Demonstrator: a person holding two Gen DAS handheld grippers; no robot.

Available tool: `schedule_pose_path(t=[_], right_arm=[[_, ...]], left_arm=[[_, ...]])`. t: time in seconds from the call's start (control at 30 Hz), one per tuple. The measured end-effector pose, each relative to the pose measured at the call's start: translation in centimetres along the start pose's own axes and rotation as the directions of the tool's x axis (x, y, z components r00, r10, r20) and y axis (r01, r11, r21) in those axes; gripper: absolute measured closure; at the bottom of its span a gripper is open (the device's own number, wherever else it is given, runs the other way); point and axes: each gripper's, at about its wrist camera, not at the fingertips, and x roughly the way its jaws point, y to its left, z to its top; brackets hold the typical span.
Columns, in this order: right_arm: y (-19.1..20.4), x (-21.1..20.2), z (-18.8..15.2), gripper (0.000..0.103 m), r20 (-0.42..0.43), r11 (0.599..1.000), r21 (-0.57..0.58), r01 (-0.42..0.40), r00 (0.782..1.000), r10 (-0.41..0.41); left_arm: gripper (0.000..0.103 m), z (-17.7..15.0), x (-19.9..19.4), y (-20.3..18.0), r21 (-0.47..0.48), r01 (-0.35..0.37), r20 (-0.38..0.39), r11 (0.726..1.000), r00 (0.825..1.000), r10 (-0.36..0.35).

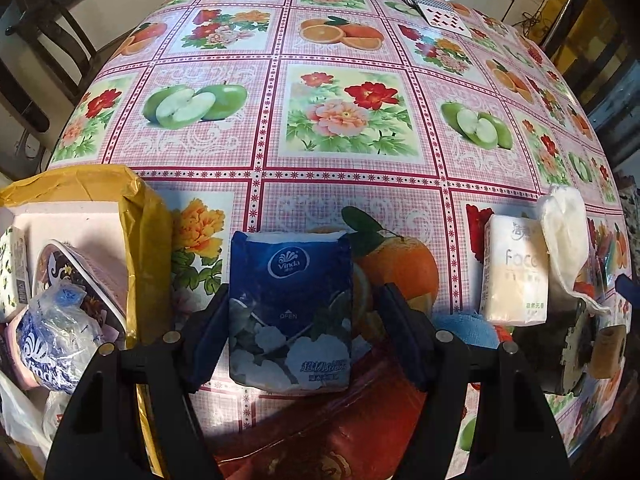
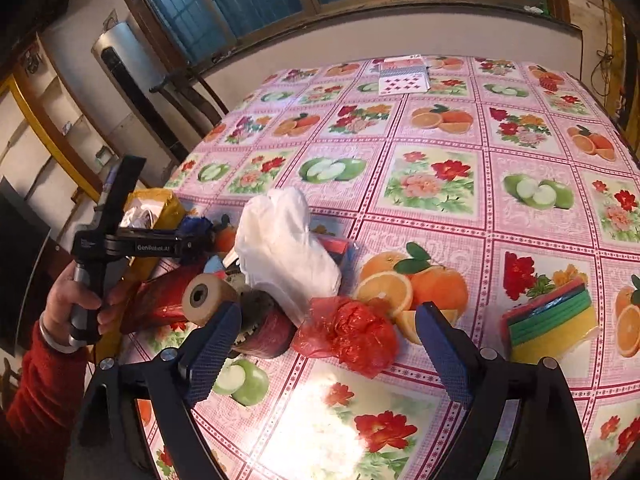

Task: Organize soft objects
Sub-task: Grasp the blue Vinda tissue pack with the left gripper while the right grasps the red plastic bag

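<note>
Windowed room, dim; big table (image 1: 340,184) under a plastic cloth printed with fruit and flowers, mostly bare toward the far side apart from playing cards (image 2: 404,78) at the far edge.

Yellow-lined box (image 1: 132,216) at near left of the table, already holding several soft packs: a round patterned pack, a crumpled blue-and-white tissue wrapper, other bits I cannot identify. Judging by that, sorting is partly done.

Remaining pile, near centre-right: white plastic bag (image 2: 284,240), crumpled red plastic bag (image 2: 352,332), white facial tissue pack (image 1: 516,272) standing upright just beside the white bag, a blue cloth (image 1: 464,322) low behind it, a red foil roll (image 2: 168,300) with a cardboard core. Stack of coloured sponges (image 2: 548,312) lies well apart on the right.

Left tongs (image 1: 298,320): spread either side of a blue Vinda tissue pack (image 1: 290,312), left pad touching its edge, right pad just beside it; pack looks upright between them, just right of the box. Whether it is truly pinched, cannot tell. Likely next into the box.

Right tongs (image 2: 320,344): spread wide, empty, hanging over the red bag near the table's near edge. Person's hand (image 2: 76,300) in a red sleeve grips the left handle.

Left to do, by my reckoning: tissue packs, bags, cloth, sponges.
</note>
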Motion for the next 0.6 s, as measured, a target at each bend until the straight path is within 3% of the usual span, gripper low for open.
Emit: schedule_pose_path(t=[0.07,0.17,0.23,0.4,0.53,0.57,0.6], right_arm=[[-1.2,-0.4,-0.1,0.012,0.0,0.997,0.054,-0.049,0.999,0.049],[-1.4,0.9,-0.5,0.013,-0.042,1.0,0.013,0.029,0.999,-0.028],[-1.3,2.4,-0.8,0.015,-0.088,1.0,-0.013,0.001,0.996,-0.002],[-0.7,5.4,-0.9,0.015,-0.16,0.99,-0.129,0.053,0.984,-0.074],[-0.9,6.2,-0.8,0.053,-0.156,0.983,-0.158,0.094,0.98,-0.119],[-0.9,6.2,-0.9,0.056,-0.159,0.982,-0.164,0.097,0.979,-0.123],[-0.9,6.1,-1.0,0.057,-0.156,0.98,-0.169,0.101,0.979,-0.127]], left_arm=[[0.031,0.1,-0.1,0.2,-0.01,0.007,0.0,1.0,1.0,-0.007],[0.031,0.1,0.0,0.1,-0.007,0.002,-0.005,1.0,1.0,-0.002],[0.031,0.1,0.1,-0.1,-0.003,0.006,-0.007,1.0,1.0,-0.006],[0.031,0.1,0.4,-0.6,0.017,-0.004,-0.024,1.0,1.0,0.004],[0.031,0.3,0.6,-0.8,0.01,-0.01,-0.028,1.0,1.0,0.01],[0.031,0.3,0.7,-0.9,0.009,-0.019,-0.026,1.0,0.999,0.019],[0.038,0.2,0.6,-1.1,0.019,-0.036,-0.02,0.999,0.999,0.036]])
